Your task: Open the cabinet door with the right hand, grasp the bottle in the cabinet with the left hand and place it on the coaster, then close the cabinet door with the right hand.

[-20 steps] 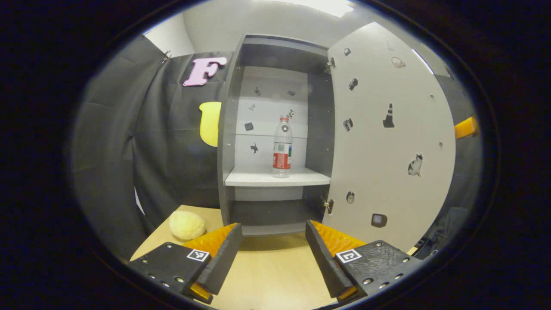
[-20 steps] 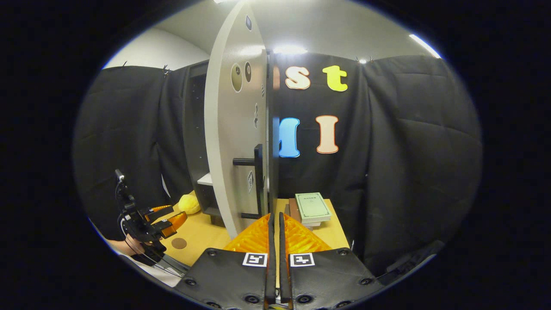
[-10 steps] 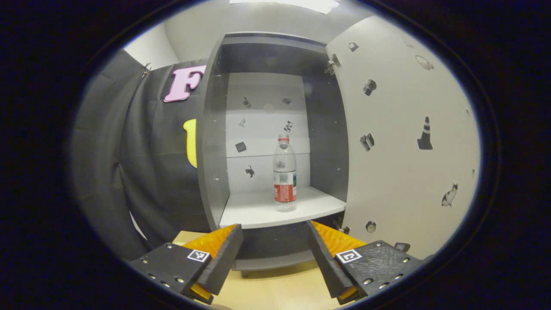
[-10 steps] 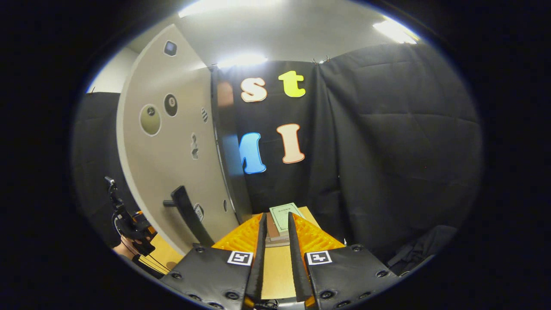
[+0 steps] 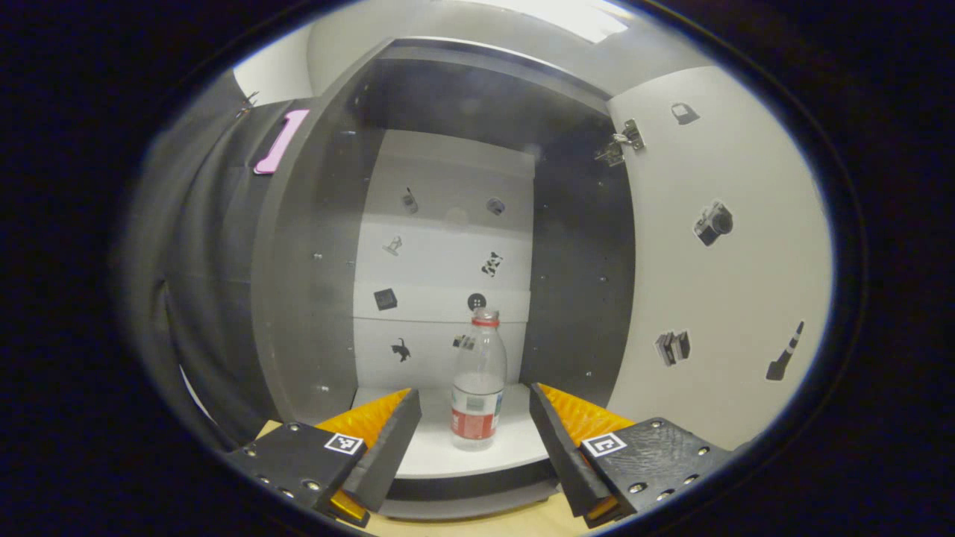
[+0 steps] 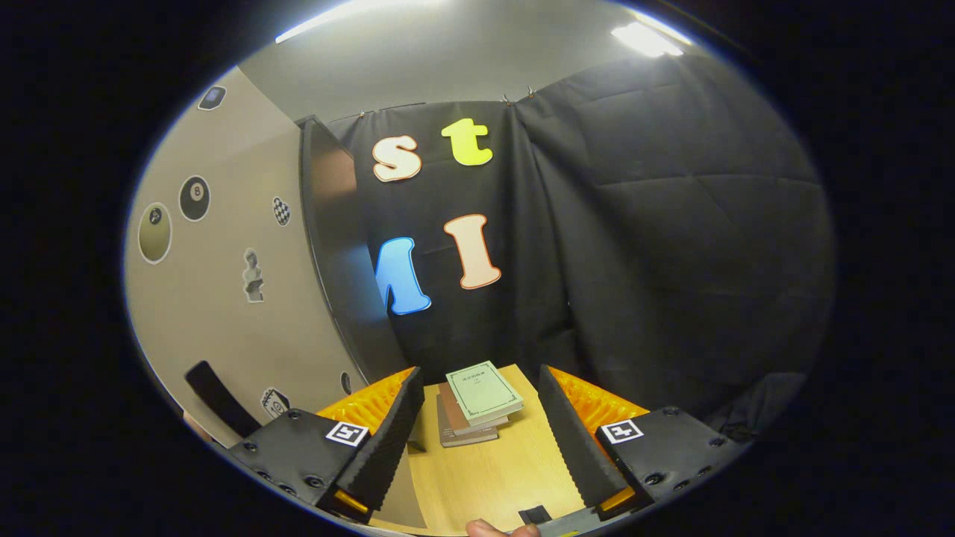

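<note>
A clear plastic bottle [image 5: 477, 388] with a red cap and red label stands upright on the white shelf [image 5: 440, 456] inside the grey cabinet [image 5: 313, 283]. My left gripper [image 5: 474, 441] is open and level with the bottle's lower half, one finger on each side of it in the view, still short of it. The cabinet door [image 5: 724, 276] stands swung wide open to the right. In the right gripper view the door's outer face [image 6: 224, 298] with its dark handle [image 6: 218, 399] is at the left. My right gripper [image 6: 481, 432] is open, apart from the door, with nothing between its fingers.
A stack of books [image 6: 477, 403] lies on the wooden table [image 6: 492, 477] ahead of the right gripper, near the black cloth wall. A fingertip [image 6: 496, 529] shows at the bottom edge of the right gripper view.
My left gripper moved up and in toward the cabinet, so the bottle now sits between its fingers in view. My right gripper went from shut to open and turned away from the door.
</note>
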`<state>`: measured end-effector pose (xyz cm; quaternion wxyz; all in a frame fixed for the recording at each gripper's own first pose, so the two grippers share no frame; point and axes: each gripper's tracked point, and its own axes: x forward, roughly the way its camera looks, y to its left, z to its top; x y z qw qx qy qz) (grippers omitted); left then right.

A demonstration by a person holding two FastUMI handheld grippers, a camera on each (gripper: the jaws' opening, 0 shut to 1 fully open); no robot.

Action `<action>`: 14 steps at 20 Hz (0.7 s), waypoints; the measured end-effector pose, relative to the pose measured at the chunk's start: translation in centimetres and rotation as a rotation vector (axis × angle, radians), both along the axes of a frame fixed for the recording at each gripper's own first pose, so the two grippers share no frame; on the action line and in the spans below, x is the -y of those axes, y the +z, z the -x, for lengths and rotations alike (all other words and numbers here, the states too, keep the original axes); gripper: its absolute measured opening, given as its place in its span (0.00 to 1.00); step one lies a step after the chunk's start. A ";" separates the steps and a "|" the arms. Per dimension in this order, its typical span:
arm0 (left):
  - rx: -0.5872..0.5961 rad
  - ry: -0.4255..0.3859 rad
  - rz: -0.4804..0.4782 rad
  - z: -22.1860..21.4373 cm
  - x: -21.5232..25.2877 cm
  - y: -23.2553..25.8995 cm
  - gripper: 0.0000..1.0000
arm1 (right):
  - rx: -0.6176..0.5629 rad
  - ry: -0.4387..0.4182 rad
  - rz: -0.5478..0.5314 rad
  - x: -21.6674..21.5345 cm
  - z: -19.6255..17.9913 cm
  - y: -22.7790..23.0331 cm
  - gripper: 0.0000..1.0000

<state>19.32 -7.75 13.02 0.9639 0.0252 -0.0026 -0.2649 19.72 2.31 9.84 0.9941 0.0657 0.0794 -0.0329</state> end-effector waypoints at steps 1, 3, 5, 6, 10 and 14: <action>0.006 0.000 -0.012 -0.9 0.4 0.1 0.86 | -0.004 0.013 -0.018 -0.4 -0.5 -0.4 0.97; 0.001 -0.002 -0.042 -2.5 1.4 -0.5 0.94 | -0.026 0.028 -0.039 -0.4 -1.4 -1.3 0.98; -0.011 0.001 -0.058 -3.7 2.2 -1.1 0.90 | -0.043 0.016 -0.029 0.3 -1.9 -1.8 0.97; -0.017 -0.007 -0.060 -4.1 2.8 -1.2 0.90 | -0.048 0.018 -0.032 0.2 -1.9 -2.1 0.97; -0.023 -0.012 -0.084 -6.8 4.3 -2.1 0.90 | -0.058 0.016 -0.087 0.5 -2.7 -2.9 0.98; -0.020 -0.014 -0.125 -9.0 4.9 -3.0 0.86 | -0.076 -0.008 -0.097 1.1 -3.3 -3.6 0.97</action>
